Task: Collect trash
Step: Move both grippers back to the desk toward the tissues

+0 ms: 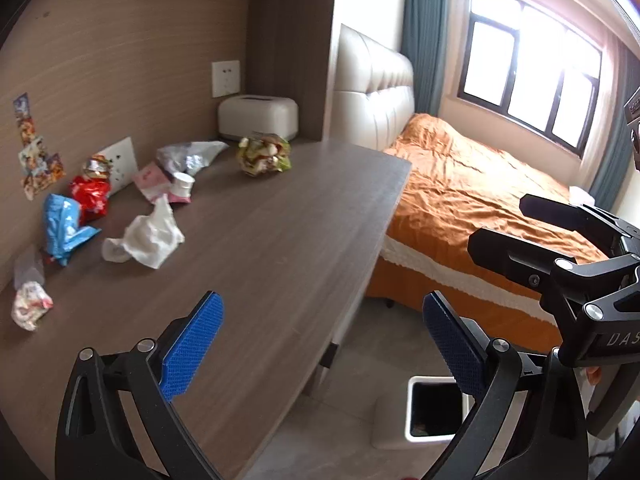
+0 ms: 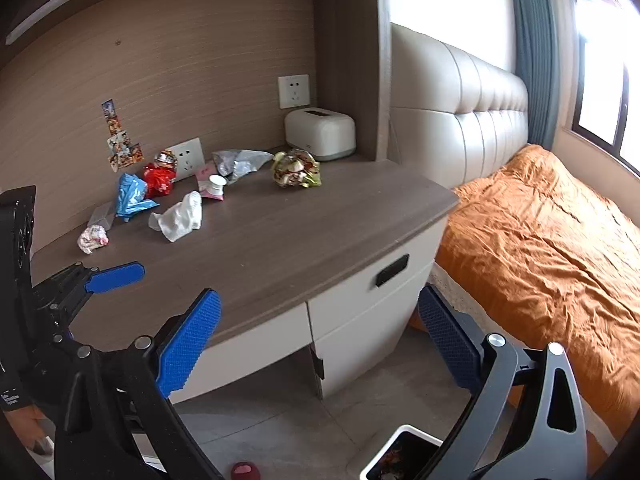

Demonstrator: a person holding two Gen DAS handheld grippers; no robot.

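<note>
Trash (image 1: 152,236) sits scattered along back of desk (image 1: 280,248), w/ left claw (image 1: 324,344) & right claw (image 2: 320,344) both spread wide, empty, bin (image 1: 434,412) on floor below.

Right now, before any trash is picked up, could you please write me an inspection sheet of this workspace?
Surface: grey-brown wooden desk top, near half bare.
Job's things: crumpled white tissue, blue foil wrapper, red foil wrapper, green-yellow crumpled snack bag, clear silver plastic bag, small white crumpled paper ball; white square trash bin on the floor, some waste already inside.
Clutter: cream tissue box at the back corner.
Grippers: left claw open, empty; right claw open, empty.
Cables: nothing seen.
Surroundings: bed with orange sheet, window.
</note>
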